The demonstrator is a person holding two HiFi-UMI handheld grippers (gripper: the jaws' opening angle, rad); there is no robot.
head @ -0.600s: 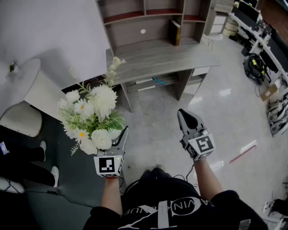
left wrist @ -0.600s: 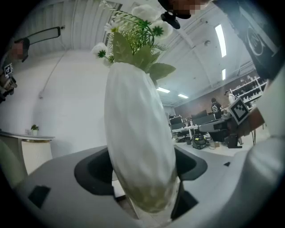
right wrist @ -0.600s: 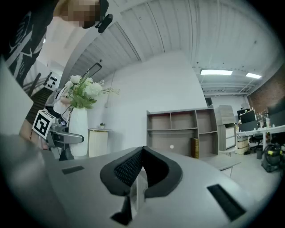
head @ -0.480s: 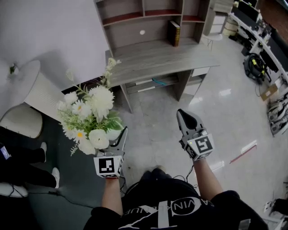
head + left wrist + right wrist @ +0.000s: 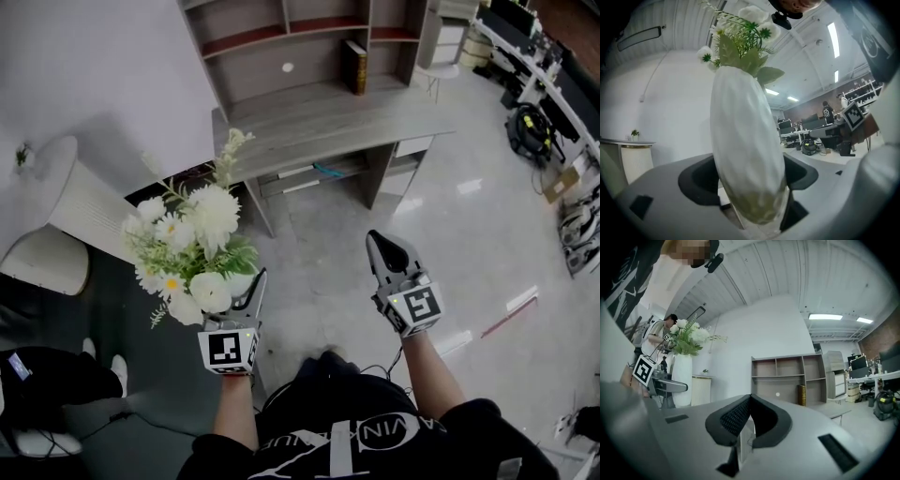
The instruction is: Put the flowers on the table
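Observation:
A bunch of white flowers [image 5: 192, 246] with green leaves stands in a tall white vase [image 5: 746, 159]. My left gripper [image 5: 251, 287] is shut on the vase low on its body and holds it upright above the floor. The blooms [image 5: 743, 33] rise past the top of the left gripper view. In the right gripper view the flowers [image 5: 688, 336] and the vase [image 5: 682, 380] show at the left. My right gripper [image 5: 382, 247] is shut and empty, level with the left one. The grey table [image 5: 328, 117] stands ahead, with some floor between us.
A shelf unit with a book [image 5: 353, 67] sits at the back of the table. A white ribbed stand [image 5: 66, 183] and a white seat [image 5: 42, 262] are at the left. A person's shoes [image 5: 94, 349] are near them. Office gear [image 5: 531, 131] lines the right side.
The vase stays gripped and both grippers keep about the same place. The table has slid slightly left in the head view. The person at the left has shifted.

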